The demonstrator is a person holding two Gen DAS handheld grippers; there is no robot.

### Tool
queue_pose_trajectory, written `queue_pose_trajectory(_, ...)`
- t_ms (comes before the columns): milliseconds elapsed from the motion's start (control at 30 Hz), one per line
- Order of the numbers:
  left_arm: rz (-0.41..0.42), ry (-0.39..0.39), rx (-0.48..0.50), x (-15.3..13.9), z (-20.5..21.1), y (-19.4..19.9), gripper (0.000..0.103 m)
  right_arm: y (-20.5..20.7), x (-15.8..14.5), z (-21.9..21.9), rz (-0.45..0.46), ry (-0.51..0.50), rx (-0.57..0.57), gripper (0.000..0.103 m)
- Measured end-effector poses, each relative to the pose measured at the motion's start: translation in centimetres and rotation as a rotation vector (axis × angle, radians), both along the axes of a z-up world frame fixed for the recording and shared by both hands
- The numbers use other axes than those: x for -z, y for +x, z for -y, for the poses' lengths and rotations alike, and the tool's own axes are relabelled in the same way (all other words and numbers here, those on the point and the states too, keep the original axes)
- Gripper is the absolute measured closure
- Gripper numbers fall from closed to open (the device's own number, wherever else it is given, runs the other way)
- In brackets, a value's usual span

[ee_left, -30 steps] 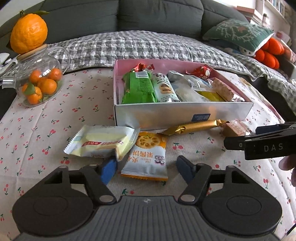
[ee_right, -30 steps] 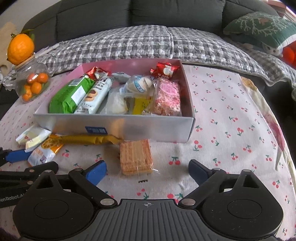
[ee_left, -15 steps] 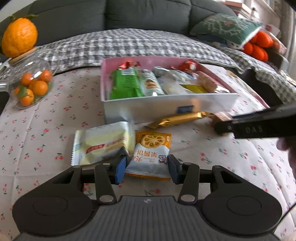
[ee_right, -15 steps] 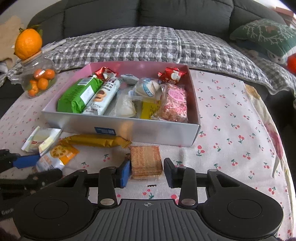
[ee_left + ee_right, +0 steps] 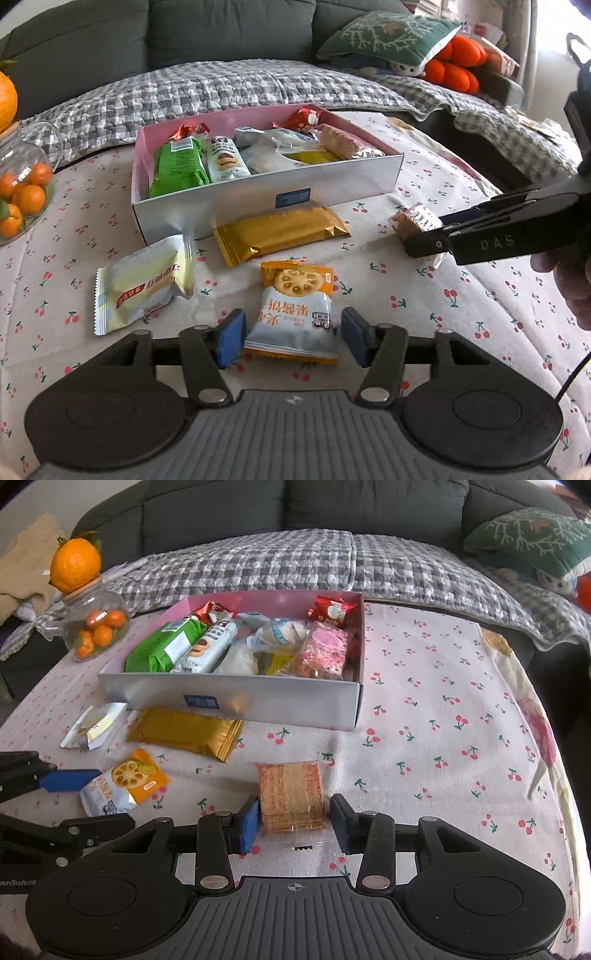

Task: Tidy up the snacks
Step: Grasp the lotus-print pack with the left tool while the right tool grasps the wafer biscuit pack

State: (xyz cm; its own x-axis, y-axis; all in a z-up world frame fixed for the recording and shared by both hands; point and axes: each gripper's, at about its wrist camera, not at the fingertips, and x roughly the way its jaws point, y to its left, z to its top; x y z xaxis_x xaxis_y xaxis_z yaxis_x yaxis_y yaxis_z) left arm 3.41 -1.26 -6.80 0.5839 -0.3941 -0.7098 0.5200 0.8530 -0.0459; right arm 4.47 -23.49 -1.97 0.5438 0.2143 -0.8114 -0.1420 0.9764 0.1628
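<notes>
- 4 wrapped snacks lie loose on the white cloth printed with red cherries (image 5: 424,686), all in front of the open box.
- Nearest the right gripper (image 5: 293,821) is a square wafer stack in clear wrap (image 5: 290,794); it sits between the 2 blue-padded fingers, whose jaws are opening, the left pad at its edge and the right pad just clear of it.
- An orange-and-white biscuit packet with a round cracker picture (image 5: 293,314) lies between the fingers of the left gripper (image 5: 291,338); those jaws are opening too, with both pads just apart from the wrapper.
- Left of that packet lies a pale yellow and white pillow pack with a red label (image 5: 144,282).
- A gold foil flat packet (image 5: 280,230) rests just in front of the box's silver front wall.
- Behind them stands the shallow rectangular box, silver outside and pink inside (image 5: 229,699), already holding a green packet (image 5: 166,646), a white biscuit tube, a pink wafer block (image 5: 325,650) and 2 red sweets.
- At the far left corner of the cloth stands a glass jar of small oranges (image 5: 96,631), with 1 large orange (image 5: 75,565) on its lid.
- Beyond is a grey checked blanket over a dark sofa.
</notes>
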Motion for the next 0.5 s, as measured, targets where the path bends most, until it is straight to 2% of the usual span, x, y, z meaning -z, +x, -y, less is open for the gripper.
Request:
queue_pose_trajectory(200, -0.003, 0.008, -0.001, 0.0, 0.4, 0.2, 0.045, 0.3, 0.1, -0.7, 0.000, -0.009, -0.014, 0.058)
queue_pose_trajectory(267, -0.004, 0.004, 0.015, -0.1, 0.5, 0.1, 0.056, 0.3, 0.0, -0.9, -0.001, -0.019, -0.017, 0.058)
queue_pose_trajectory(333, -0.004, 0.005, 0.029, -0.2, 0.5, 0.1, 0.063, 0.4, 0.0, -1.1, -0.004, -0.032, -0.023, 0.059)
queue_pose_trajectory(400, -0.004, 0.017, 0.032, -0.3, 0.7, 0.0, 0.065, 0.4, -0.1, -1.1, -0.008, -0.035, -0.027, 0.066)
queue_pose_trajectory(500, -0.020, 0.017, 0.026, -0.5, 0.7, 0.0, 0.067, 0.5, -0.3, -1.0, -0.022, -0.020, -0.026, 0.067)
